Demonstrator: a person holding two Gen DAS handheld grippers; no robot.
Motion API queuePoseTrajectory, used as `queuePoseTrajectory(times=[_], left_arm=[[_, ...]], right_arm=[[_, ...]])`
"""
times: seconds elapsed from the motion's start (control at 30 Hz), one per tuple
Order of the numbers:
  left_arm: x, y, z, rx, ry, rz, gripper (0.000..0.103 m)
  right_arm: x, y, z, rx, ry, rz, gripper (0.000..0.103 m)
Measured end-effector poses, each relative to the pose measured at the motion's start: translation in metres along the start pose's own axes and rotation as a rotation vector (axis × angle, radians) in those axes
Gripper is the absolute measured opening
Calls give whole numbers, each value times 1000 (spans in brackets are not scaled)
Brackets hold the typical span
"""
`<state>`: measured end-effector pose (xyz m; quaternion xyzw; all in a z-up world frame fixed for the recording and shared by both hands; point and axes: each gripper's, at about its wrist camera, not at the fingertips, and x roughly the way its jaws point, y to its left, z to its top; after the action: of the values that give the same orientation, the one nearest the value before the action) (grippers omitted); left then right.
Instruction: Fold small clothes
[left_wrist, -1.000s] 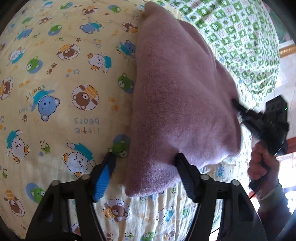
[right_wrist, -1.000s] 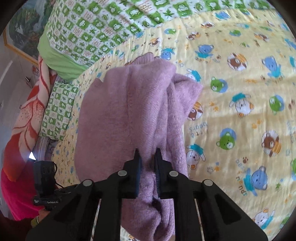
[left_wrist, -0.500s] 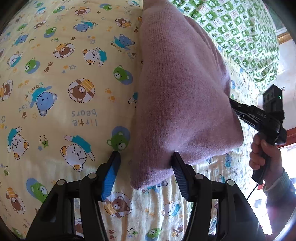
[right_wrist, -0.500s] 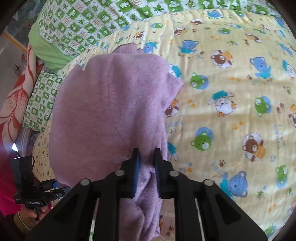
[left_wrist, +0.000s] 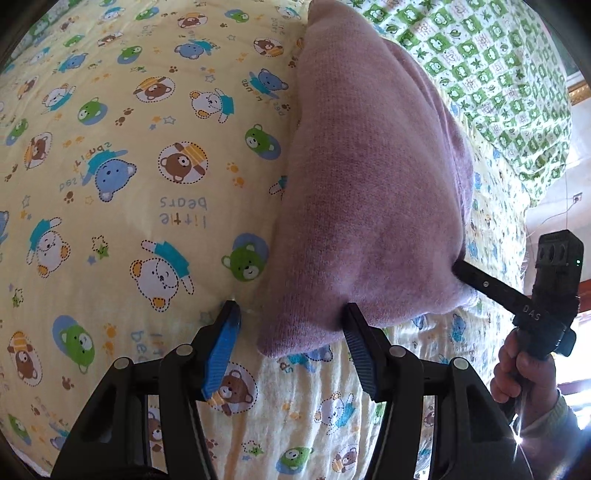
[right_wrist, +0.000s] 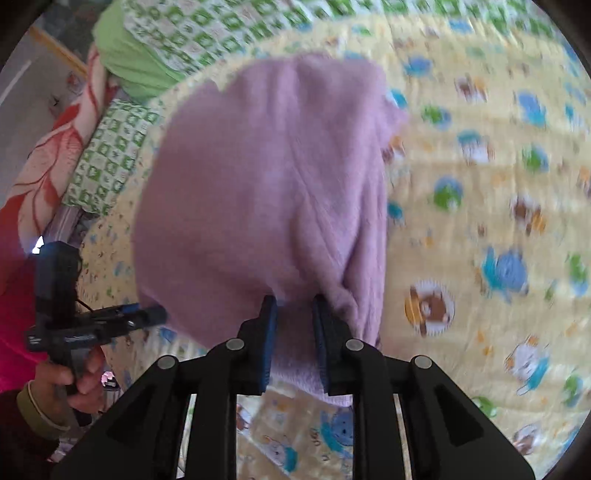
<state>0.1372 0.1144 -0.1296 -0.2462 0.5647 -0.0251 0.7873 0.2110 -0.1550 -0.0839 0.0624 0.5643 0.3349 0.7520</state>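
Step in hand: laying the folded purple sweater down on the bear-print bed sheet. Left tongs spread wide, straddling its near corner, gripping nothing. Right tongs part-open, sweater edge between the pads; grip uncertain. Next: release fully, then square the fold.
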Motion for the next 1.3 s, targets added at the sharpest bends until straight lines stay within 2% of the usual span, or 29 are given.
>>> queuePoseTrajectory(times=[0.13,0.2,0.27,0.33,0.43,0.6,0.83,0.97,1.03,1.17,1.3], left_arm=[[-21,0,-15,-18,-51,18,59],[-32,0,-25,-28,-72,10,65],[-43,-1,-38,-36,-104,9,69],[-55,-3,-53,-40,-138,11,70],[-67,-10,-72,-26,-182,29,72],[-77,-43,-102,72,-241,123,79],[-82,-80,-130,179,-281,252,82],[-86,-84,-136,207,-309,279,83],[-88,-84,-135,218,-308,279,83],[-99,-83,-131,218,-360,296,86],[-104,-79,-120,211,-386,280,86]], right_arm=[[-20,5,-4,6,-48,13,21],[-35,10,-6,-18,-71,8,23],[-51,12,-12,-33,-101,5,36],[-65,12,-20,-42,-133,9,43],[-79,13,-41,-64,-150,-1,48],[-87,6,-73,-70,-138,-5,54],[-93,9,-100,-127,-149,-3,74],[-100,18,-111,-178,-188,-11,83],[-102,23,-114,-212,-204,-31,84],[-108,36,-116,-296,-249,-81,89],[-110,44,-109,-340,-275,-60,96]])
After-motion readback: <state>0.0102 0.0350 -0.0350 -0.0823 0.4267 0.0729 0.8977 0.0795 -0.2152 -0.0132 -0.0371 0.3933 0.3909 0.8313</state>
